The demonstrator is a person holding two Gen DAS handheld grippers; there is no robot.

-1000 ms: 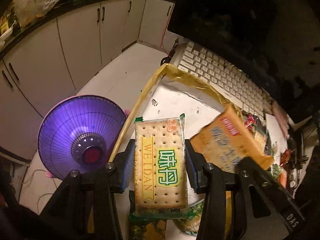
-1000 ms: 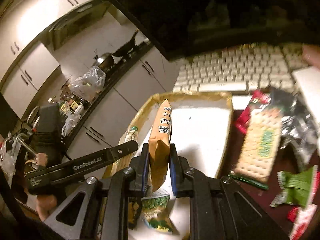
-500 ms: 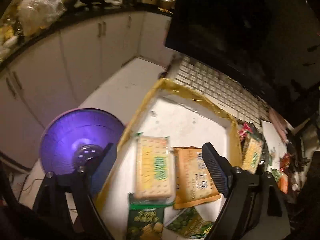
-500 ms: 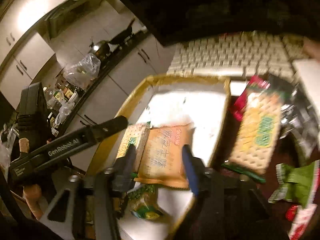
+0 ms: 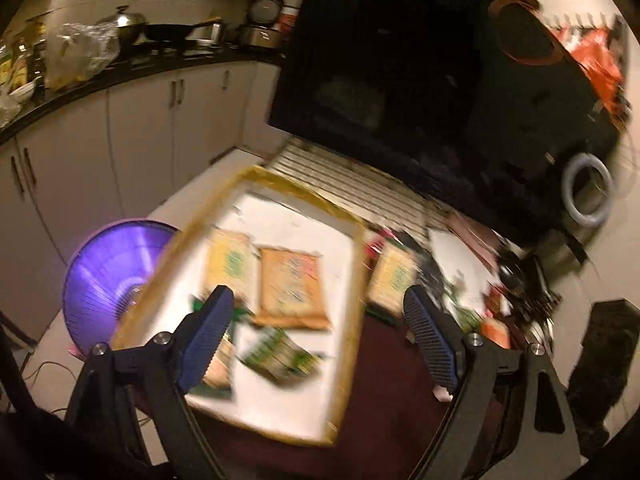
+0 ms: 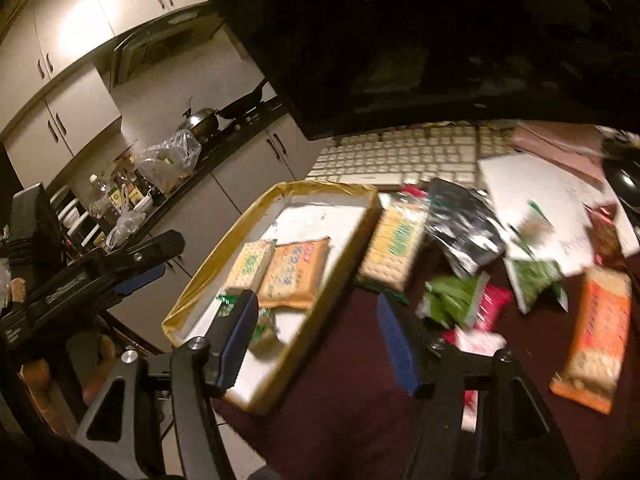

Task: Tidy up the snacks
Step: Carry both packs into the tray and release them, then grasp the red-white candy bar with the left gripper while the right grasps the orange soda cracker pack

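A gold-rimmed white tray [image 5: 348,292] [image 6: 208,264] holds a yellow cracker pack [image 5: 231,266] [image 6: 250,263], an orange biscuit pack [image 5: 290,286] [image 6: 294,274] beside it, and green snack packets [image 5: 282,356] [image 6: 262,330]. My left gripper [image 5: 316,320] is open and empty above the tray's near part; it also shows in the right wrist view [image 6: 132,268] left of the tray. My right gripper [image 6: 316,320] is open and empty over the tray's right rim. Another cracker pack [image 6: 394,248] [image 5: 392,276] lies just right of the tray.
Loose snacks lie on the dark red cloth: a black packet [image 6: 464,224], green packets [image 6: 456,300], an orange biscuit pack [image 6: 596,332]. A white keyboard [image 6: 404,156] and a dark monitor [image 5: 420,92] stand behind. A purple heater [image 5: 108,276] sits left, below the table.
Both grippers opened and let go of their packs, which now lie flat side by side in the tray. Both grippers have pulled back and up from the tray.
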